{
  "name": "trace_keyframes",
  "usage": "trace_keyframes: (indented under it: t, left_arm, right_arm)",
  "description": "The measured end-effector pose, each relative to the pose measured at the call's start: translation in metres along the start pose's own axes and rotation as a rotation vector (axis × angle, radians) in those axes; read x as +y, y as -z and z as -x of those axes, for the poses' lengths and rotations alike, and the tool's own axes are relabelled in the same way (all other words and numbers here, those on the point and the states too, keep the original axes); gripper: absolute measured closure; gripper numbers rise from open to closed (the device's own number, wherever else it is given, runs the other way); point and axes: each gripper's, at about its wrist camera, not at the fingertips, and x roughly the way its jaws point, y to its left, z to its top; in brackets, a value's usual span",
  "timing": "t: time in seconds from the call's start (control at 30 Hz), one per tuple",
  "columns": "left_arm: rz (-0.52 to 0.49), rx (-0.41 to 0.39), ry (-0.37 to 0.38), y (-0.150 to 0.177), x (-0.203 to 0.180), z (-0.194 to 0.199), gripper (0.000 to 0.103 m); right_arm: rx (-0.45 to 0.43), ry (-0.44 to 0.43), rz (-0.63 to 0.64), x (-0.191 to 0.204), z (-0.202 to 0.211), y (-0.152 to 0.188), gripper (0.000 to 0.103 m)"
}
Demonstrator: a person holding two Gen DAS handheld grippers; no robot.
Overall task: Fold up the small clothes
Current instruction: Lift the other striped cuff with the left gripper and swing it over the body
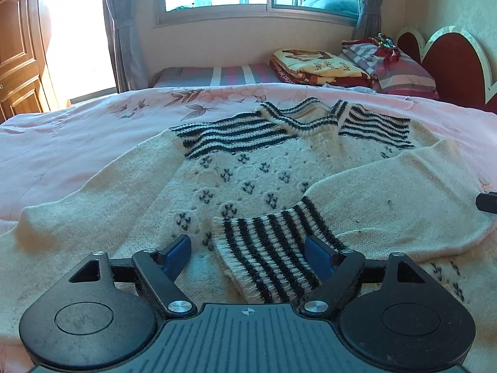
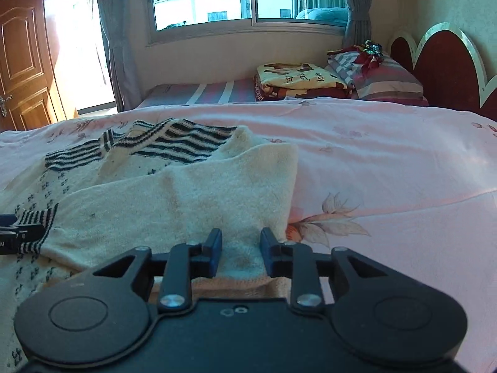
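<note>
Left wrist view: the left gripper (image 1: 248, 253) is standing wide, its pads straddling the striped cuff (image 1: 267, 258) of the sweater (image 1: 242, 174), which is lying on the pink bedspread (image 1: 77, 143); nothing gripped. Withdrawing carelessly risks snagging the cuff and undoing the fold.

Right wrist view: the right gripper (image 2: 241, 256) is standing narrow around the folded sleeve (image 2: 192, 205); whether it is pinching, I cannot tell. Any drag risks pulling the sleeve askew.

The sweater (image 1: 264, 180) runs out of the left wrist view at seven o'clock, so its hem cannot be seen, and the left gripper's (image 1: 248, 255) body hides the near end of the striped cuff (image 1: 273, 248) at six o'clock. At three o'clock only a black tip of the right gripper (image 1: 487, 202) pokes in; its jaws are cut off there. In the right wrist view, the right gripper's body covers the near edge of the folded sleeve (image 2: 192, 205) at six o'clock, and whether the blue pads (image 2: 214, 256) press the knit cannot be told. At nine o'clock the left gripper (image 2: 12, 233) is cropped. The print on the folded blanket (image 2: 298, 77) at one o'clock is too small to read.
</note>
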Motion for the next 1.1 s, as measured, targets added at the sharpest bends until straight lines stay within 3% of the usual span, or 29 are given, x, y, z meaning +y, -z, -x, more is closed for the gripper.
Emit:
trace_keyframes:
  t: [0.17,0.3,0.33,0.4,0.53,0.63,0.83,0.93,1.03,1.1]
  left_arm:
    - [0.088,-0.077,-0.024,0.020,0.050,0.038,0.023]
    - [0.274,-0.102,-0.085,0.061,0.134,0.072,0.026]
    - [0.338,-0.100,-0.081,0.072,0.158,0.078,0.051]
    - [0.484,-0.075,-0.072,0.093,0.202,0.085,0.079]
    - [0.743,-0.088,-0.094,0.127,0.263,0.090,0.079]
    - [0.879,-0.126,-0.053,0.139,0.283,0.084,0.079]
    - [1.023,-0.180,-0.019,0.157,0.292,0.085,0.079]
    - [1.084,-0.193,-0.041,0.171,0.299,0.098,0.078]
    - [1.175,-0.251,-0.058,0.187,0.311,0.108,0.061]
    - [1.225,-0.279,-0.056,0.192,0.316,0.107,0.061]
  right_arm:
    - [-0.015,0.016,-0.078,-0.004,0.014,0.005,0.077]
    - [-0.015,0.029,-0.115,-0.003,0.019,0.010,0.077]
    - [-0.015,0.033,-0.120,-0.001,0.019,0.011,0.077]
    - [-0.016,0.038,-0.128,0.004,0.018,0.012,0.074]
    - [-0.006,0.025,-0.139,0.016,0.013,0.013,0.074]
    - [0.002,0.014,-0.126,0.029,0.010,0.013,0.074]
    - [0.004,-0.004,-0.109,0.046,0.008,0.009,0.073]
    - [0.001,-0.005,-0.107,0.046,0.009,0.006,0.074]
    - [0.003,-0.002,-0.117,0.044,0.006,0.004,0.073]
    - [0.003,-0.005,-0.130,0.043,0.004,0.004,0.073]
